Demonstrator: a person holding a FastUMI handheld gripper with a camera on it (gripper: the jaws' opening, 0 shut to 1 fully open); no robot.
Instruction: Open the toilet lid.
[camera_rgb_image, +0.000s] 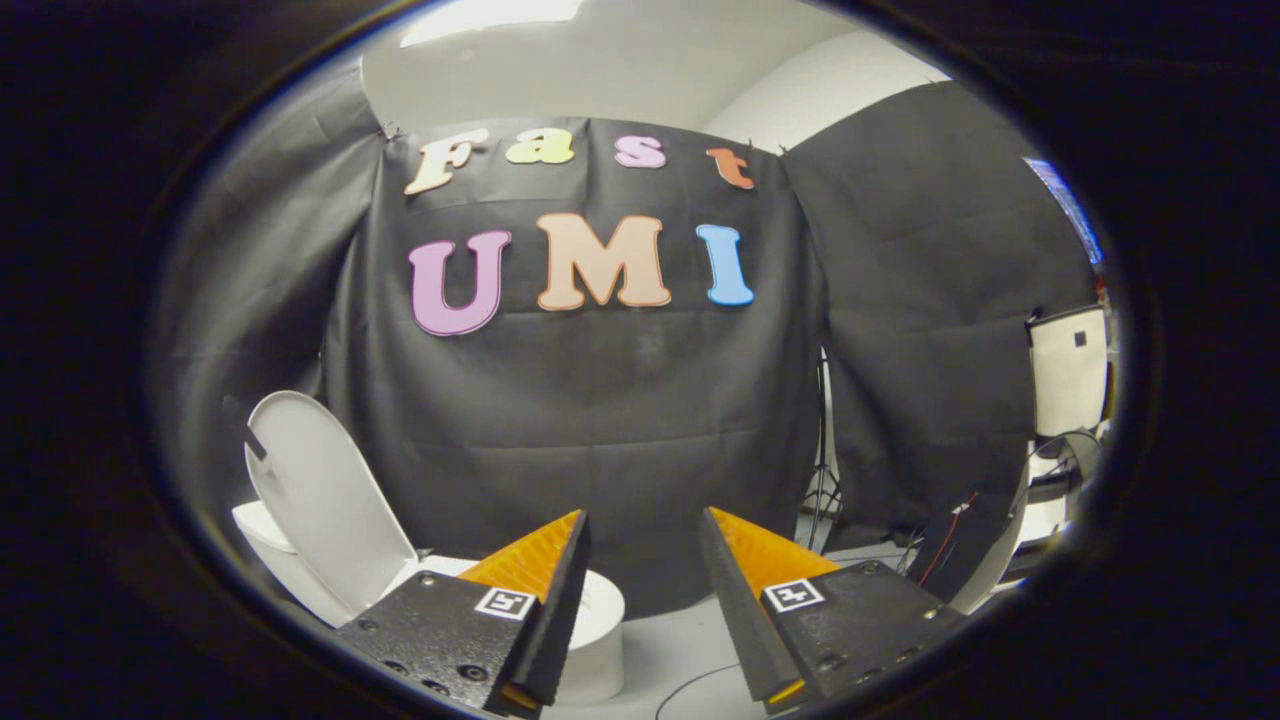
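Observation:
A white toilet (600, 620) stands low to the left, partly hidden behind my left finger. Its white lid (325, 500) is raised upright and leans back toward the black cloth wall, with a small dark strip near its upper left edge. My gripper (645, 525) hangs above and to the right of the bowl, apart from the lid. It is open, with a wide gap and nothing between the fingers.
Black cloth walls close off the back and both sides. A light stand (822, 470) rises at the gap between two cloth panels. On the right sit a white box (1068, 370) and some cables (950, 540). A thin cable (700, 685) lies on the pale floor.

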